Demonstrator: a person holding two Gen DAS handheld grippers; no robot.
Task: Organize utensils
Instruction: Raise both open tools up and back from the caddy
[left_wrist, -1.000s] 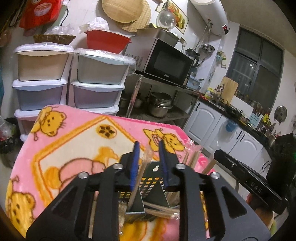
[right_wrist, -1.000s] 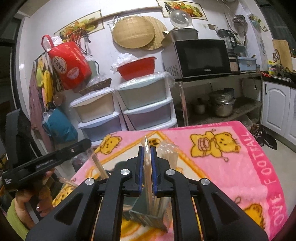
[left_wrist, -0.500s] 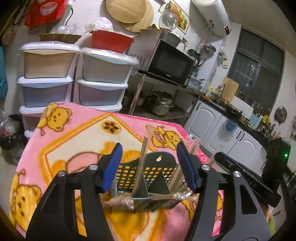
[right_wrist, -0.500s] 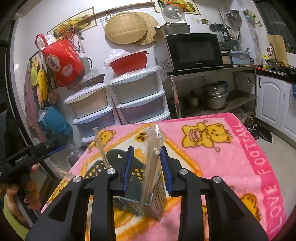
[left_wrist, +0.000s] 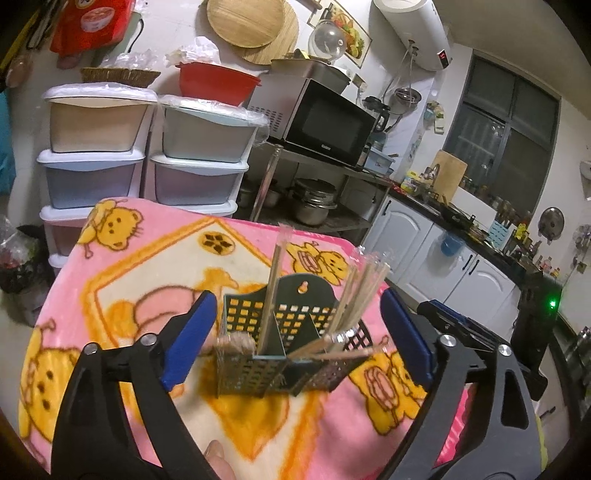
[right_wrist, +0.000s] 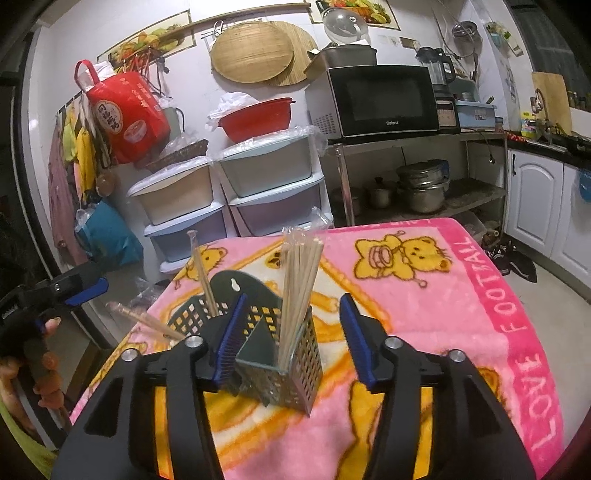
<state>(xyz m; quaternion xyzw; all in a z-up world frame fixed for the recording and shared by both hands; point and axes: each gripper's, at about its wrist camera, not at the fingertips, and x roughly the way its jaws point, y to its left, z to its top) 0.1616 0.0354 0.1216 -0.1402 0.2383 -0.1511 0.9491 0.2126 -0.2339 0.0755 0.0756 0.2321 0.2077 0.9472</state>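
Kitchen w/ pink blanket (right_wrist: 461, 295) on table. Caddy (right_wrist: 280, 354) sits mid-blanket; chopstick bundle (right_wrist: 299, 280) upright in its right slot, one pair (left_wrist: 273, 284) in the left. Left gripper (left_wrist: 295, 336) wide, right gripper (right_wrist: 288, 336) half-open, both just been opening, pads off sticks. Step: release done. Next prob. needs loose sticks (left_wrist: 332, 349) lying across near rim stood up.

A pink bear-print blanket (right_wrist: 424, 295) covered the surface under and beyond the jaws. Far ahead of the jaws stood stacked plastic drawers (left_wrist: 199, 162), a red basin (left_wrist: 218, 81) atop them, and a black microwave (right_wrist: 384, 99) on a metal shelf (right_wrist: 476, 162).
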